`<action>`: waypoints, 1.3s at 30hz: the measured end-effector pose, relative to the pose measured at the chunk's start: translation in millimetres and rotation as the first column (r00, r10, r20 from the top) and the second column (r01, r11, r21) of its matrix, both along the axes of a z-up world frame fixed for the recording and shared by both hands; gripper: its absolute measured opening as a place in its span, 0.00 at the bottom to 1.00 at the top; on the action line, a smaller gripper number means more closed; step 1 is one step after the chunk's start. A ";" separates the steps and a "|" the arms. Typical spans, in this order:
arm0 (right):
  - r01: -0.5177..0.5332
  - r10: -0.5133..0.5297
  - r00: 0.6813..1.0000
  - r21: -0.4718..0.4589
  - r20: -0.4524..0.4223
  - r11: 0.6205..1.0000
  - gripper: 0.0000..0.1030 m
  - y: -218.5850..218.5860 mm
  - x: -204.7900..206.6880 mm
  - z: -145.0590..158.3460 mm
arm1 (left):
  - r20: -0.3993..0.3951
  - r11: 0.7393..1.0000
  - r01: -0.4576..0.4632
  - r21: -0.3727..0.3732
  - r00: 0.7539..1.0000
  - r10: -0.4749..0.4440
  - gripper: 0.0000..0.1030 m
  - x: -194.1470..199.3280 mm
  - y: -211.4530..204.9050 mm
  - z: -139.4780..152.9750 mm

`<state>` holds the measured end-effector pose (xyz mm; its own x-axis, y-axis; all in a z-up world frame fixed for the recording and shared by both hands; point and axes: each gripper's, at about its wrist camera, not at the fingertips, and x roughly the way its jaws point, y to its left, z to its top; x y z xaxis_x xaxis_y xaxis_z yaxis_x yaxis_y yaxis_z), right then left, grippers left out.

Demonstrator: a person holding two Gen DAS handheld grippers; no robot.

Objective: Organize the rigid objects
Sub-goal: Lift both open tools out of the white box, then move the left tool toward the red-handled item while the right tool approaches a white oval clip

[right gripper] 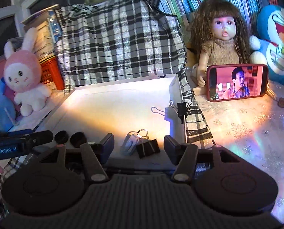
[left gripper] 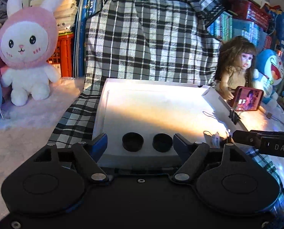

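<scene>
Two black round caps [left gripper: 132, 141] [left gripper: 162, 142] lie side by side near the front edge of the white tray [left gripper: 151, 110]. My left gripper [left gripper: 140, 145] is open just above that edge; the caps sit in the gap between its blue fingers, untouched. In the right wrist view a black binder clip [right gripper: 148, 148] and a white clip [right gripper: 129, 144] lie on the tray [right gripper: 113, 110] between the spread fingers of my right gripper [right gripper: 139, 148], which is open and clear of them. Another black binder clip [right gripper: 181, 108] is clamped on the tray's right wall. Each gripper shows at the edge of the other's view.
A checked cloth [left gripper: 145, 43] drapes behind and under the tray. A pink rabbit plush [left gripper: 27, 45] sits left. A doll [right gripper: 220, 43], a phone playing video [right gripper: 237, 83] and a blue plush [right gripper: 277, 42] stand right. Books line the back.
</scene>
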<state>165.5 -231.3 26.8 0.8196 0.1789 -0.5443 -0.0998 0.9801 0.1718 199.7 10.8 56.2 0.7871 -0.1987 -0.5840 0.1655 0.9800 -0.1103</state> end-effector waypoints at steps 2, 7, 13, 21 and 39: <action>-0.017 0.017 1.000 -0.014 0.020 1.000 0.73 2.3 -10.7 1.4 | 0.016 1.000 0.010 0.001 1.000 -0.010 0.75 -11.6 -0.3 2.2; -0.061 0.065 0.995 -0.054 0.073 0.997 0.77 11.1 -38.8 3.9 | 0.043 0.999 0.042 -0.009 0.998 -0.042 0.76 -42.1 -1.5 3.4; -0.111 0.124 0.985 -0.109 0.120 0.988 0.83 23.4 -73.2 -1.1 | 0.095 0.997 0.074 -0.002 0.993 -0.073 0.78 -81.9 -6.8 2.2; -0.122 0.136 0.983 -0.107 0.127 0.987 0.86 21.0 -103.3 -11.3 | 0.140 0.995 0.095 0.040 0.985 -0.100 0.82 -125.6 -13.5 -0.4; -0.101 0.127 0.980 -0.165 0.156 0.981 0.98 19.9 -154.3 -29.9 | 0.147 0.994 0.089 0.062 0.984 -0.097 0.83 -178.1 -7.7 -19.4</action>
<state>11.2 -211.4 -3.0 0.8797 0.2002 -0.4314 -0.2265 0.9740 -0.0098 21.6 3.1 36.9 0.8460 -0.2462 -0.4730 0.2668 0.9634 -0.0242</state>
